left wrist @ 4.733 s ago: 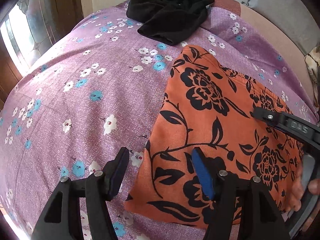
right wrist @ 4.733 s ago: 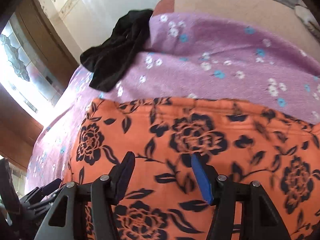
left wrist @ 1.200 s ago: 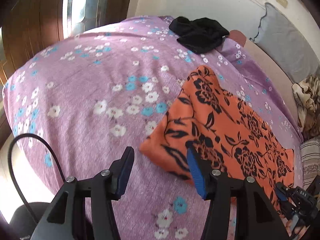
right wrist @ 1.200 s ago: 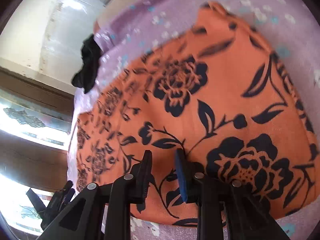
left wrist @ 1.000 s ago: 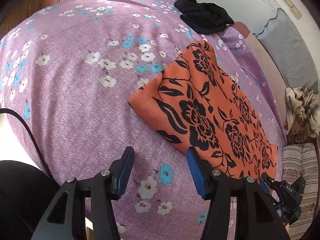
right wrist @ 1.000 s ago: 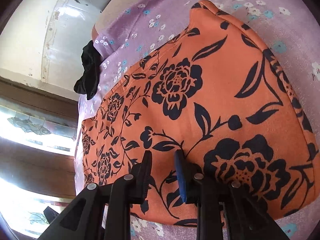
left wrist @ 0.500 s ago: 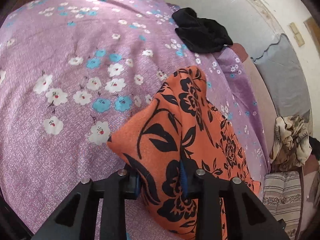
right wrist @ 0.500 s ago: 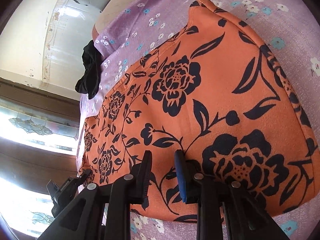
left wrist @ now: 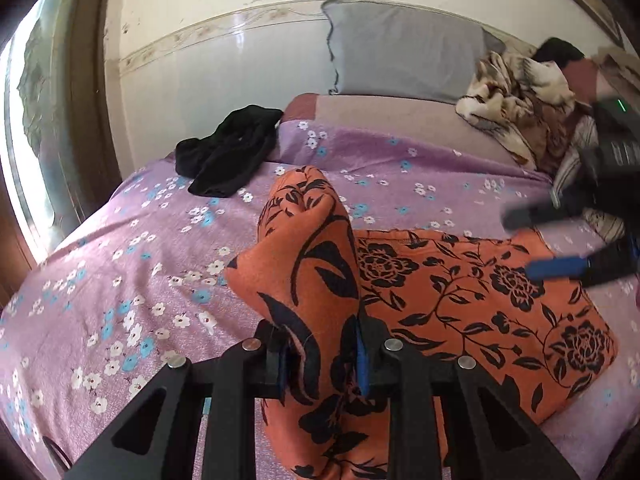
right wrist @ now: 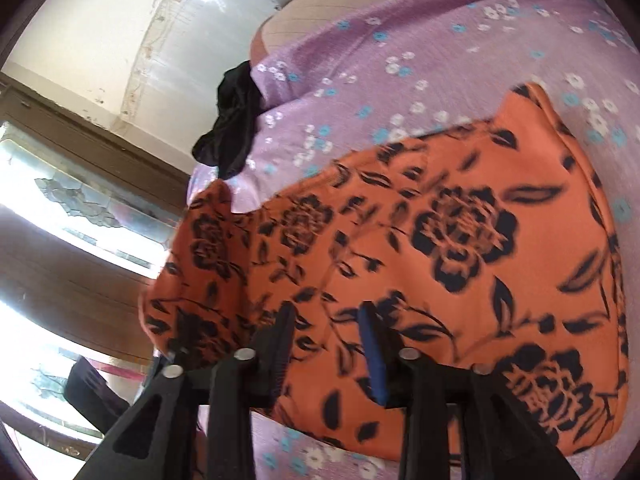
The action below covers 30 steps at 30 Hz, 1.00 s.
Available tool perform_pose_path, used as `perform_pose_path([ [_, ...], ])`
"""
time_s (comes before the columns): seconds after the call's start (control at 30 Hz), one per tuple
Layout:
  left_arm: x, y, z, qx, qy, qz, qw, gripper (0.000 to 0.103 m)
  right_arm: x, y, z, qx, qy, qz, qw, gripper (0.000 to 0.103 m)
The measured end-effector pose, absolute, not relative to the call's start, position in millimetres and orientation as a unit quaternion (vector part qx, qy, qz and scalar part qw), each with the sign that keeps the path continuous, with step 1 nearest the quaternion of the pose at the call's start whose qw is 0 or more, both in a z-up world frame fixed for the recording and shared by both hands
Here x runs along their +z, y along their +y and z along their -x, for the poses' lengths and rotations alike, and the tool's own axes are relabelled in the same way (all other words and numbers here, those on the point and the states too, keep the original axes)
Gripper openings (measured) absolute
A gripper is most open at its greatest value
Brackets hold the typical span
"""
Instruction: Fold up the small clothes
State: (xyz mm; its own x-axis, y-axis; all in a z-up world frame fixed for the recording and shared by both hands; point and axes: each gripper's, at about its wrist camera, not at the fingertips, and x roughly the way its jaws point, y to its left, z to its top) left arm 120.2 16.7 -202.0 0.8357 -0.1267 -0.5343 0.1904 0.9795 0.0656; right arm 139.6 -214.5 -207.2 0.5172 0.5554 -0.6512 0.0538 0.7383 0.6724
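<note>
An orange cloth with black flowers (left wrist: pixel 472 300) lies on the purple flowered bedspread (left wrist: pixel 132 248). My left gripper (left wrist: pixel 320 354) is shut on the cloth's left end and holds it lifted, bunched in a ridge above the bed. In the right wrist view the same cloth (right wrist: pixel 440 248) lies mostly flat, with its left end raised. My right gripper (right wrist: pixel 326 344) is open just above the cloth's near edge, jaws apart, holding nothing. It also shows blurred at the right of the left wrist view (left wrist: pixel 568 240).
A black garment (left wrist: pixel 228 152) lies crumpled at the far left of the bed, also in the right wrist view (right wrist: pixel 234 120). A grey pillow (left wrist: pixel 400 60) leans on the wall. A patterned blanket pile (left wrist: pixel 516 96) sits at the far right. Windows are on the left.
My left gripper closed on the cloth's left end and lifted it over toward the right. My right gripper opened, let go of the cloth's edge and drew back a little.
</note>
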Motion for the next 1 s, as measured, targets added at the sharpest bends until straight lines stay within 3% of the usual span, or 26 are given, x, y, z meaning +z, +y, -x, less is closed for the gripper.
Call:
perform_pose_path([
  [0.03,-204.4,11.8,-119.6,-0.083,0.275,-0.071,0.955,0.025,-195.7,-207.3,-154.6,0.167,0.468,-0.325,0.804,0.087],
  [0.2,-209.3,2.8,-115.2,-0.084,0.274,-0.100,0.953,0.025,-164.3,-162.5,-230.8,0.222,0.492,-0.308,0.784,0.087],
  [0.4,-213.5,-5.2,-108.1,-0.082,0.271,-0.126,0.951,0.025,-192.0,-120.9,-289.2,0.228,0.548,-0.321,0.738,0.087],
  [0.57,-217.7,-13.2,-103.8,-0.088,0.265,-0.149,0.949,0.025,-184.1,-70.7,-308.8,0.226,0.580,-0.197,0.757,0.083],
  [0.6,-217.6,-13.9,-103.7,-0.088,0.265,-0.151,0.948,0.025,-184.3,-64.6,-309.9,0.229,0.582,-0.173,0.761,0.062],
  [0.63,-216.9,-14.0,-102.9,-0.091,0.265,-0.150,0.948,0.025,-184.6,-60.9,-309.3,0.232,0.582,-0.150,0.764,0.023],
  [0.77,-210.6,-19.8,-93.9,-0.141,0.267,-0.142,0.943,0.025,-181.8,-85.6,-291.1,0.222,0.553,-0.110,0.795,0.016],
  [1.0,-190.1,-83.5,-74.4,-0.271,0.266,-0.133,0.915,0.025,-188.9,-218.1,-245.2,0.183,0.501,-0.193,0.824,0.016],
])
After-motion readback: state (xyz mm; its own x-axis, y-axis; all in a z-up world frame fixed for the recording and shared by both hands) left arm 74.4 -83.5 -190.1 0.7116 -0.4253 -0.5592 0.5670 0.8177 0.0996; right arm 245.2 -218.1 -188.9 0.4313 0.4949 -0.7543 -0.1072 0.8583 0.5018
